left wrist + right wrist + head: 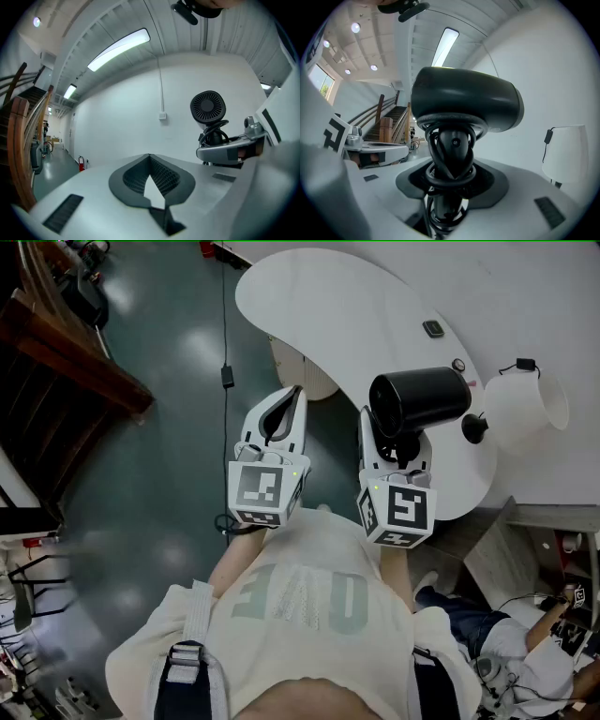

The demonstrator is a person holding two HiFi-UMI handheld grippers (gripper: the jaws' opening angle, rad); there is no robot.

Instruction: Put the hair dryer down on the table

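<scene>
A black hair dryer [419, 399] with its cord wound round the handle is held level above the near edge of the white curved table [319, 296]. My right gripper [398, 435] is shut on the handle, and the barrel [464, 103] fills the right gripper view above the jaws. My left gripper [292, 396] hangs to the left of it over the floor, its jaw tips meeting with nothing between them. In the left gripper view the dryer's rear grille [207, 107] shows at the right.
A white lampshade-like object [527, 404] with a black plug [525, 364] sits on the table right of the dryer. A small dark item [432, 329] lies further back. A wooden stair rail [66, 352] stands at the left, and a person [506, 634] sits at the bottom right.
</scene>
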